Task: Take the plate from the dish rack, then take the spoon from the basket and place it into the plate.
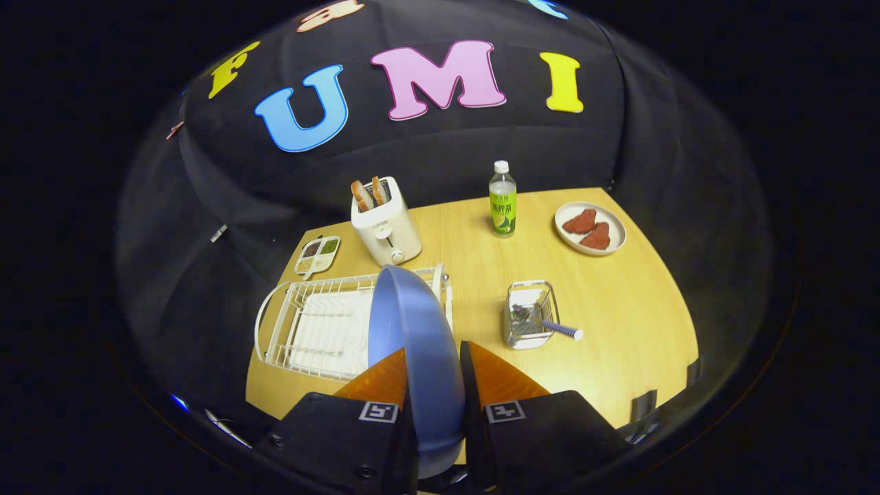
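Note:
A blue plate (412, 344) stands on edge between my two fingers, lifted above the right end of the white wire dish rack (309, 330). My gripper (433, 375) is shut on the plate, one finger on each face. To the right of the rack sits a small wire basket (528, 315) on the wooden table (619, 309). A spoon with a blue-and-white striped handle (562, 330) leans out of the basket toward the right.
A white toaster (385, 227) with two bread slices stands behind the rack, with a small divided tray (317, 254) to its left. A green drink bottle (502, 203) and a plate holding red pieces (590, 228) stand at the back right.

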A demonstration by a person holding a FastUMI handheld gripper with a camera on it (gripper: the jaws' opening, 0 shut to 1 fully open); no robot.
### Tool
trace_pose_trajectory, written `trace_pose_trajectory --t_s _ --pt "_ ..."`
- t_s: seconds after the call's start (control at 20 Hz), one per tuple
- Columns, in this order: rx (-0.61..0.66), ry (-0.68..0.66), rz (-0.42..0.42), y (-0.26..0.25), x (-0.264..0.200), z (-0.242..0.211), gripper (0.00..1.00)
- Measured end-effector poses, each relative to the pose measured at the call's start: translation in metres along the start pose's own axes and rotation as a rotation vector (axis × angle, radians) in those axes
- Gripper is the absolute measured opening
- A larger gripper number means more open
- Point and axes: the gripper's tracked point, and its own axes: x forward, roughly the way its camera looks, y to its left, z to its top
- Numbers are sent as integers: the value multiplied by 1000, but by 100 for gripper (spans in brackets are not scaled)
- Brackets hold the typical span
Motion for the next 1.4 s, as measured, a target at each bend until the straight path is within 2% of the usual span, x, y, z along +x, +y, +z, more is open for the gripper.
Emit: trace_pose_trajectory --t_s 0.15,0.4,0.8,1.05,1.25,1.4 --pt "55 62 38 -11 -13 -43 31" --pt "70 135 72 -28 -14 -106 31" --pt "241 230 175 -49 29 -173 31" --pt "296 265 191 -61 60 -201 31" --pt "342 265 226 -63 77 -203 31" --pt "369 295 200 -71 87 -209 34"
